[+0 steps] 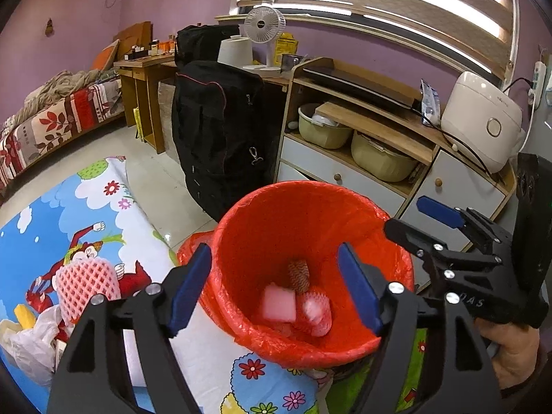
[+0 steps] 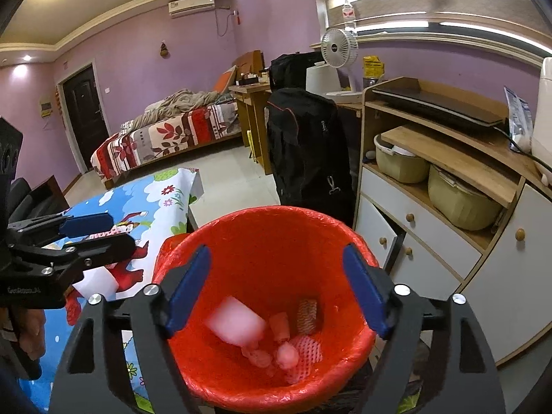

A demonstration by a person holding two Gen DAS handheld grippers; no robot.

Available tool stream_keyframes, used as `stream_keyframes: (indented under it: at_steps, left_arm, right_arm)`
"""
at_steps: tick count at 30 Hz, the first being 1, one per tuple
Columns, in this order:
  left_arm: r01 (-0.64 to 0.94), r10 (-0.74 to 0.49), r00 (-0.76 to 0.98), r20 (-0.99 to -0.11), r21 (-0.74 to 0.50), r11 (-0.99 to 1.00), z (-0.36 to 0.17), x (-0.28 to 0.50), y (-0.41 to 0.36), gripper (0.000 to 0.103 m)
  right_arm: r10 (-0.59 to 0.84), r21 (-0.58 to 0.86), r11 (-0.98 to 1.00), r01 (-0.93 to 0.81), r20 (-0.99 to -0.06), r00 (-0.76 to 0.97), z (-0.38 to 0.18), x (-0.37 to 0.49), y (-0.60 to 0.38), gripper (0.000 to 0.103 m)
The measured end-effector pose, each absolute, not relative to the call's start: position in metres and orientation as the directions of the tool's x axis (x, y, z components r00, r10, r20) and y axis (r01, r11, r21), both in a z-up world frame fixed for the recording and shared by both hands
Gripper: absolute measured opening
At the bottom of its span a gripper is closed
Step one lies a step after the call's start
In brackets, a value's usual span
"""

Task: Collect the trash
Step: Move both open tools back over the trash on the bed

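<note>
A bin with a red liner (image 1: 310,207) stands at the edge of the cartoon-print table (image 1: 69,214). My left gripper (image 1: 276,283) hangs open over its mouth, with nothing between the blue pads. My right gripper (image 2: 276,286) is open over the same bin (image 2: 269,227), also with nothing in it. Inside lie a blurred pale pink block (image 1: 279,302), pink foam net pieces (image 1: 315,312) and a red-and-white striped scrap (image 1: 298,274). The right wrist view shows the blurred block (image 2: 236,321), the net (image 2: 307,348) and the scrap (image 2: 307,315). Each gripper shows in the other's view: the right gripper (image 1: 424,224), the left gripper (image 2: 100,234).
A pink foam net (image 1: 86,283), a crumpled plastic bag (image 1: 31,345) and a yellow item (image 1: 24,314) lie on the table at left. Behind the bin stand a tall black bag (image 1: 217,131) and a wooden cabinet (image 1: 379,172) with a rice cooker (image 1: 483,120). A bed (image 1: 51,124) lies far left.
</note>
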State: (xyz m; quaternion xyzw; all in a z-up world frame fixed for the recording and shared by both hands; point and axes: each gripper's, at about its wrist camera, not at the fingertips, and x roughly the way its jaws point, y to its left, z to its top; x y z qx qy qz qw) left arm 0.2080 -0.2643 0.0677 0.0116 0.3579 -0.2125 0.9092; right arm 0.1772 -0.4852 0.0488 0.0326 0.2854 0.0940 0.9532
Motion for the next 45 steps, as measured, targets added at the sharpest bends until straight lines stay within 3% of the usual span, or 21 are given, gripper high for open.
stream_keyframes:
  at_steps: [10, 27, 45]
  left_arm:
    - [0.351, -0.359, 0.688, -0.631, -0.144, 0.925, 0.071, 0.19, -0.238, 0.078]
    - [0.19, -0.257, 0.762, -0.594, -0.174, 0.966, 0.075, 0.126, -0.141, 0.082]
    - [-0.001, -0.123, 0.775, -0.62, -0.196, 0.981, 0.05, 0.083, -0.052, 0.082]
  right_arm:
    - [0.226, 0.138, 0.974, -0.18, -0.523, 0.822, 0.047, 0.168, -0.475, 0.092]
    - [0.358, 0.179, 0.933, -0.311, -0.52, 0.776, 0.049, 0.15, -0.404, 0.095]
    - [0.452, 0.151, 0.882, -0.447, -0.539, 0.71, 0.049, 0.132, -0.329, 0.095]
